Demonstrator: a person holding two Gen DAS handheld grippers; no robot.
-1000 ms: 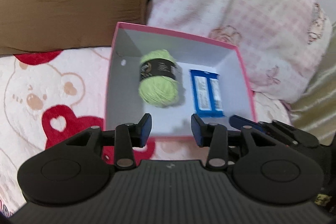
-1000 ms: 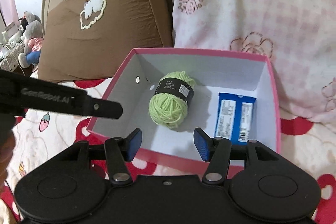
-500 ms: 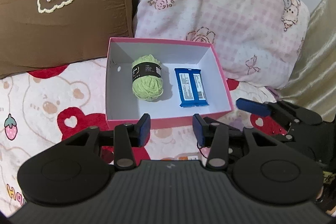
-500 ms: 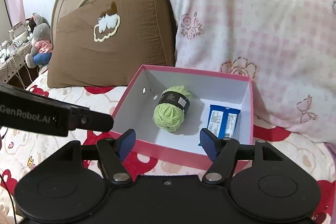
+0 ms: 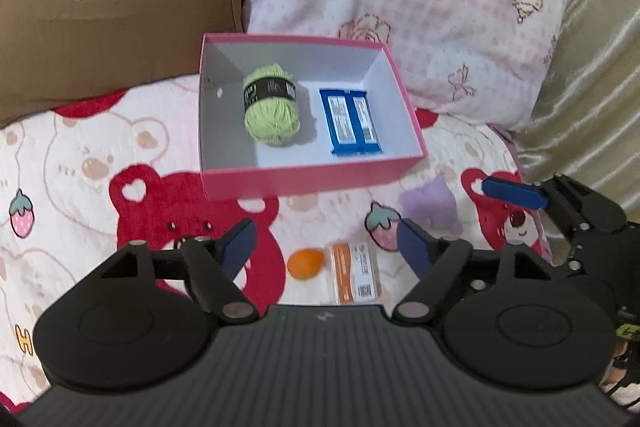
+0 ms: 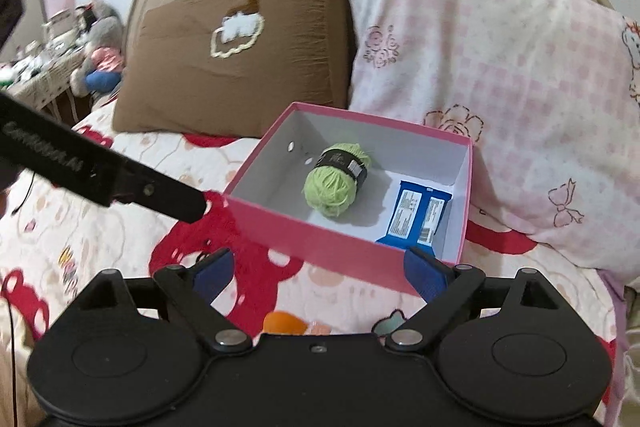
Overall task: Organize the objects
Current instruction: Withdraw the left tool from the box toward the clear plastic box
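Note:
A pink box (image 5: 304,179) (image 6: 296,227) lies on the bed and holds a green yarn ball (image 5: 272,109) (image 6: 334,183) and a blue snack pack (image 5: 351,121) (image 6: 414,213). On the blanket in front of the box lie a small orange object (image 5: 305,264) (image 6: 284,323) and an orange-and-clear packet (image 5: 354,273). My left gripper (image 5: 326,247) is open and empty, just above these two. My right gripper (image 6: 318,273) is open and empty, near the box's front wall; it also shows at the right in the left wrist view (image 5: 516,193).
A brown pillow (image 5: 112,7) (image 6: 240,63) and a pink checked pillow (image 5: 404,7) (image 6: 500,83) lean behind the box. A gold curtain (image 5: 592,79) hangs at the right. The bed has a bear-print blanket (image 5: 100,163). A cluttered side table (image 6: 44,67) stands far left.
Both grippers have pulled back from the box and opened wider. The orange object and packet on the blanket have come into view.

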